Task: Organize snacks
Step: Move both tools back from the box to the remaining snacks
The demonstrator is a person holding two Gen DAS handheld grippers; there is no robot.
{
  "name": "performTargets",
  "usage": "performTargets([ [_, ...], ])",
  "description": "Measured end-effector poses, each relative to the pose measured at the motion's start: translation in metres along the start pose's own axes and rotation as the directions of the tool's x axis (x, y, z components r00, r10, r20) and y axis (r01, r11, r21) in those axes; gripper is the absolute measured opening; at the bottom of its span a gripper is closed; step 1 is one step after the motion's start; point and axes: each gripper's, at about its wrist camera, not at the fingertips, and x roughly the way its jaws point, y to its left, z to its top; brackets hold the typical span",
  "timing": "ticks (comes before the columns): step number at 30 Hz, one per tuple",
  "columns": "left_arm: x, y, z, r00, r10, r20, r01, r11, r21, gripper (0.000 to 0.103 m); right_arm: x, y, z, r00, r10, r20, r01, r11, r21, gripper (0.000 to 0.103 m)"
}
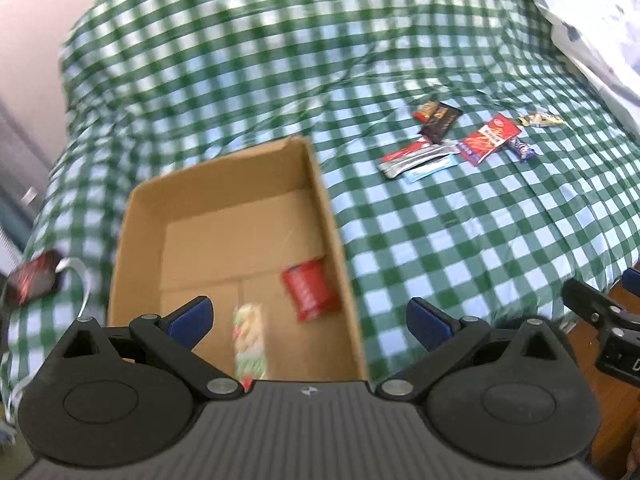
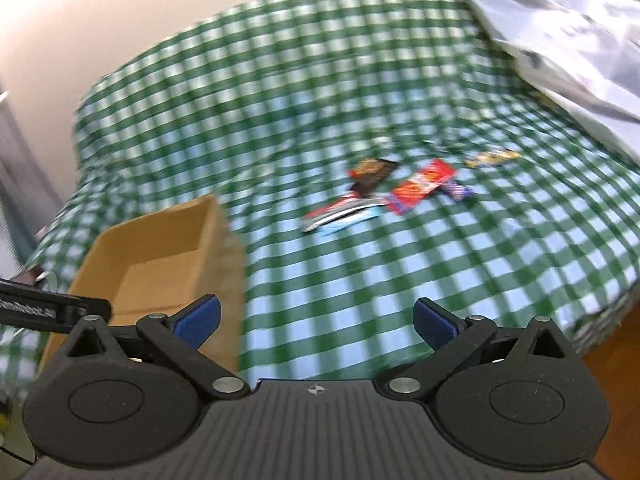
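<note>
A: Starting with the left wrist camera. What is below the left tongs (image 1: 309, 322)?

B: A cardboard box (image 1: 320, 184), open at the top, sitting on a bed (image 1: 460, 248) covered in a green and white checked sheet. The tongs are spread wide with nothing between the blue fingertips (image 1: 191, 317).

A: Anything in the box?

B: Two snacks on its floor. A red packet (image 1: 310, 290) lies near the right wall, and a pale packet with red and green print (image 1: 250, 342) lies at the near edge, too blurred to read.

A: And the rest of the snacks?

B: In a loose cluster on the sheet, well apart from the box, up and to the right. There is a dark packet (image 1: 439, 120), a red box of sticks (image 1: 490, 138), a silver and red wrapper (image 1: 416, 158) lying on a light blue one (image 1: 434, 167), a small purple candy (image 1: 522, 149) and a yellowish wrapped one (image 1: 542, 120). One more dark red packet (image 1: 34, 278) sits alone at the far left edge of the bed.

A: Is the other tool visible?

B: Part of a black frame at the right edge, probably the right tongs.

A: Now the right wrist camera.

B: The right tongs (image 2: 316, 320) are also spread apart and hold nothing. They hang over the checked sheet, with the cardboard box (image 2: 216, 240) at lower left. The snack cluster lies ahead, blurred: the red box of sticks (image 2: 422, 186), the dark packet (image 2: 372, 174) and the silver wrapper (image 2: 340, 210) can be made out. A pale crumpled blanket (image 2: 560, 32) covers the upper right corner of the bed.
</note>
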Motion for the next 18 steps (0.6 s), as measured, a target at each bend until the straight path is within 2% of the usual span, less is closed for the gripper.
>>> performTargets([
  [3, 0.027, -0.020, 0.036, 1.000, -0.017, -0.015, 0.017, 0.999, 0.030, 0.103, 0.021, -0.029, 0.013, 0.998, -0.056, 0.002, 0.056, 0.998, 0.037, 0.102],
  [7, 0.072, -0.046, 0.082, 0.999, -0.024, -0.022, 0.026, 0.996, 0.082, 0.103, 0.057, -0.062, 0.031, 0.996, -0.083, -0.023, 0.085, 0.991, 0.107, 0.102],
  [12, 0.144, -0.077, 0.140, 0.999, -0.033, -0.040, 0.037, 0.994, 0.106, 0.103, 0.120, -0.098, 0.055, 0.993, -0.101, -0.057, 0.110, 0.973, 0.205, 0.102],
  [18, 0.233, -0.114, 0.203, 0.997, -0.074, -0.036, 0.079, 0.985, 0.157, 0.103, 0.206, -0.122, 0.086, 0.992, -0.120, -0.050, 0.129, 0.947, 0.295, 0.102],
])
